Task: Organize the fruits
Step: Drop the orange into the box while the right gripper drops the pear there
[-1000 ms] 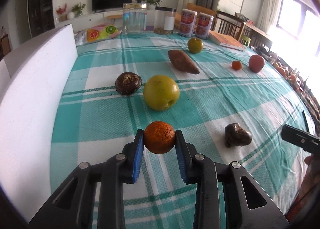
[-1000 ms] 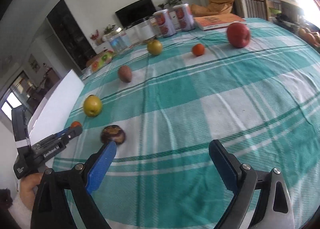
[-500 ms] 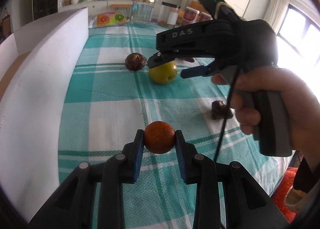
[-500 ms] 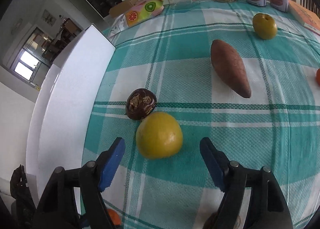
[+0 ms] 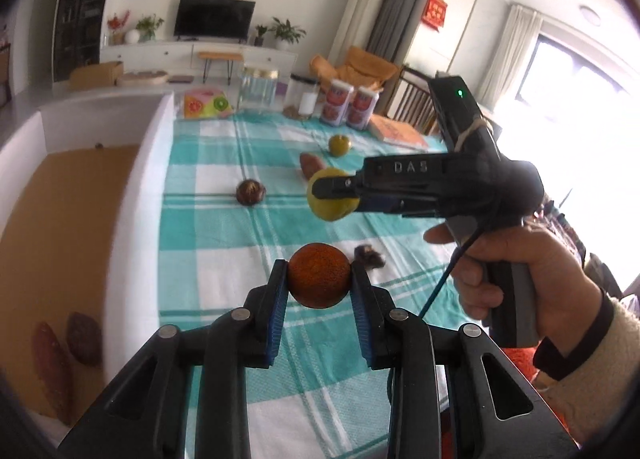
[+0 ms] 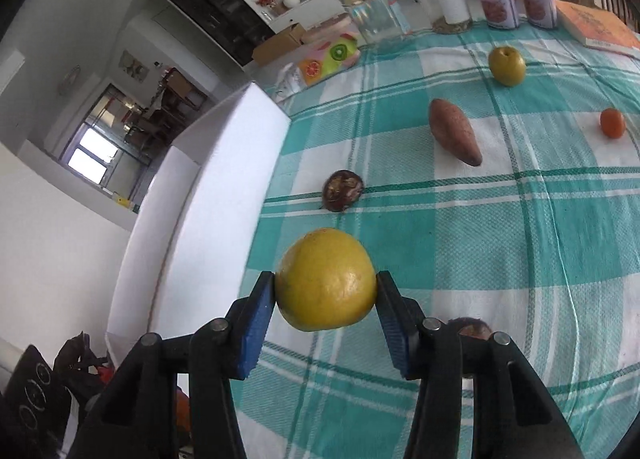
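I have two brown items (image 5: 68, 343) already lying in the white box (image 5: 136, 195) at lower left of the frame. Both fruits in hand are off the counter (image 6: 500, 243): left gripper (image 5: 319, 291) jaws clamped on the orange (image 5: 319, 274); right gripper (image 6: 326, 299) jaws, which have just been closing, press the yellow fruit (image 6: 326, 279). Several fruits remain on the cloth. Both grippers point forward and downward.
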A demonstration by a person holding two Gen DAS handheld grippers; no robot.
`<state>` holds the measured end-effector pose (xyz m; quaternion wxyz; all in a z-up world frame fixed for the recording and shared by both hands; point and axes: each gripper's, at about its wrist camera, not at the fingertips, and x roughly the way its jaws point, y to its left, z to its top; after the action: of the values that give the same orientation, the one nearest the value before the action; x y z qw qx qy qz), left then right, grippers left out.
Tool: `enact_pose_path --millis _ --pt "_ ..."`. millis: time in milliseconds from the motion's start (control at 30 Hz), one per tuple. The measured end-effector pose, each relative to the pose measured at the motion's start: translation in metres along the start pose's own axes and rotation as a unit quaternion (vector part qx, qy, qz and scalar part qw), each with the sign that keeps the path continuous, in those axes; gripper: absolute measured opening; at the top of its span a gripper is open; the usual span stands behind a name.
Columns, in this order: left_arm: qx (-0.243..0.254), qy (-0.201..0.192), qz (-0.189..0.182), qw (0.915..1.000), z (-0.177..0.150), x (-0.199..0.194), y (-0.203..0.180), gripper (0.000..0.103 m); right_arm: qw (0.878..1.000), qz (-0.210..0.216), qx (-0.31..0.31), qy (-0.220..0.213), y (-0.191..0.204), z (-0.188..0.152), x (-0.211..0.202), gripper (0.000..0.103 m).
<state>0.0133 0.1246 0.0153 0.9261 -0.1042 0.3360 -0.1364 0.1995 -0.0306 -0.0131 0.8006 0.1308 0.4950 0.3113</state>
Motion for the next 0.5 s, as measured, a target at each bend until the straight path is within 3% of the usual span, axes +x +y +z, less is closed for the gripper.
enact_pose_path --millis 133,200,367,500 --pt "-0.038 -0.027 0.039 0.9982 0.011 -0.036 0.041 0.031 0.996 0.049 -0.07 0.0 0.078 -0.007 0.003 0.05" --pt "-0.063 -0.029 0.081 0.9943 0.01 -0.049 0.073 0.031 0.991 0.069 -0.111 0.011 0.119 -0.017 0.013 0.05" --pt "-0.118 0.003 0.197 0.9733 -0.009 -0.06 0.153 0.031 0.971 0.089 -0.213 0.06 0.199 -0.056 0.053 0.051" --pt "-0.145 0.035 0.237 0.96 -0.029 -0.06 0.185 0.031 0.955 0.086 -0.263 0.11 0.228 -0.086 0.083 0.051"
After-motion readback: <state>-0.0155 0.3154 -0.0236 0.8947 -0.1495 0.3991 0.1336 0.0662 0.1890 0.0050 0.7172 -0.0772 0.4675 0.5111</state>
